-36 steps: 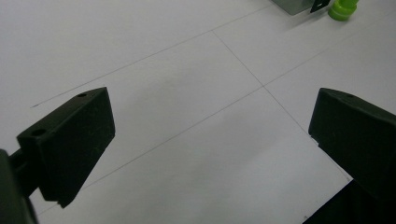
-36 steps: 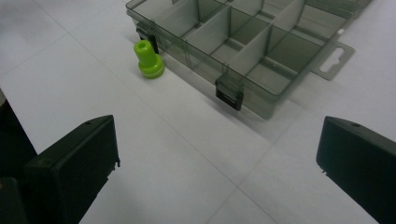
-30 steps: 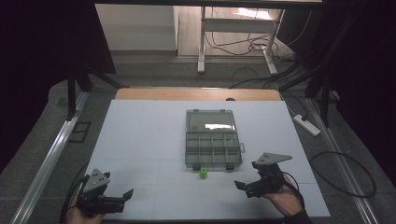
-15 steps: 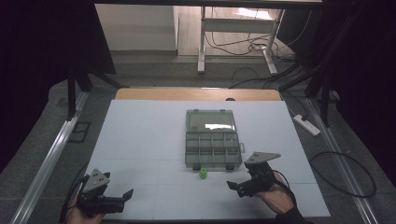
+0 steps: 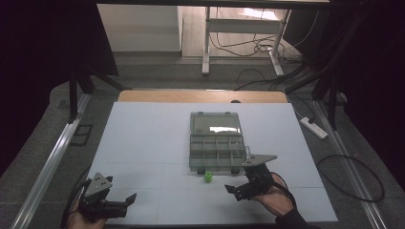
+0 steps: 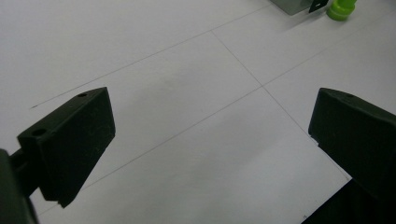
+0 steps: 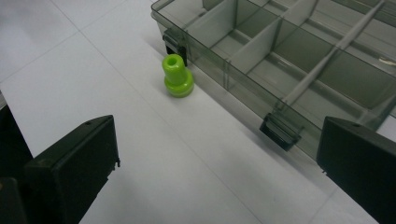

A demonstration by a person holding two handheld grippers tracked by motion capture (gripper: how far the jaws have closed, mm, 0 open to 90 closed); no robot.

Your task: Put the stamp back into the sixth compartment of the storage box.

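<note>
A small green spool-shaped piece [image 5: 208, 177] [image 7: 178, 76] stands upright on the white table, just in front of the near edge of a clear grey compartment box [image 5: 217, 143] [image 7: 289, 60] whose lid lies open behind it. My right gripper [image 5: 235, 192] [image 7: 219, 158] is open and empty, low over the table right of the green piece, jaws pointing at it and the box's front latches. My left gripper [image 5: 126, 202] [image 6: 210, 135] is open and empty near the front left corner. Its view catches the green piece [image 6: 341, 8] far off.
The white table top [image 5: 153, 143] is bare around the box. A wooden strip [image 5: 200, 96] borders its far edge. Metal rails run along both sides. A power strip [image 5: 314, 127] and cables lie on the floor to the right.
My right gripper has slid left and slightly forward, closer to the green piece. The left gripper, the box and the piece have stayed put.
</note>
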